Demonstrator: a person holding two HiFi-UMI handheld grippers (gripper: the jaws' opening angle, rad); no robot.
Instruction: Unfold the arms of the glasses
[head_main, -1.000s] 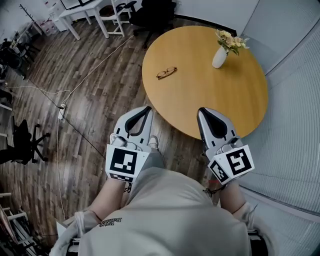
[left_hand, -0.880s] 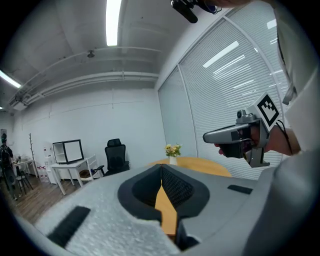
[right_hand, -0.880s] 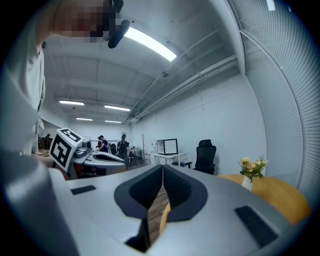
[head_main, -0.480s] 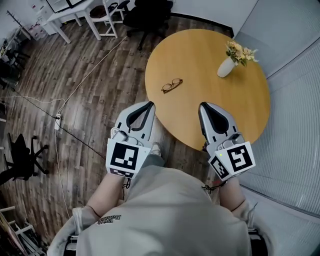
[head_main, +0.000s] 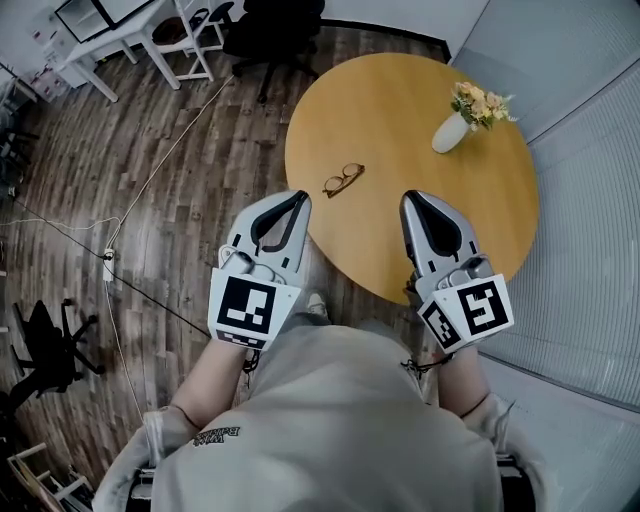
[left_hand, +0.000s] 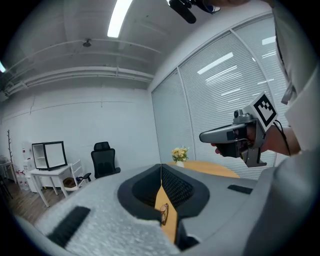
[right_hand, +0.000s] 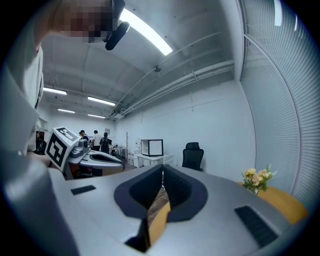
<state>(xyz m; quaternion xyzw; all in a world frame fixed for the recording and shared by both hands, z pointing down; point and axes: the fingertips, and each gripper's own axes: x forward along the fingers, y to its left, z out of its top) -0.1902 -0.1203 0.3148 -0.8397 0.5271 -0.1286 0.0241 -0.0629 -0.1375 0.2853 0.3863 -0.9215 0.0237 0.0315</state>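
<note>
Glasses lie on the near left part of a round wooden counter, untouched. Beyond them, on the far right of the counter, stands a white vase of flowers. A person holds the left tongs and right tongs side by side, pointing forward at the counter's near edge. Both pairs are pressed together with nothing between them. The glasses sit just beyond and between the two tips, apart from both.
</note>
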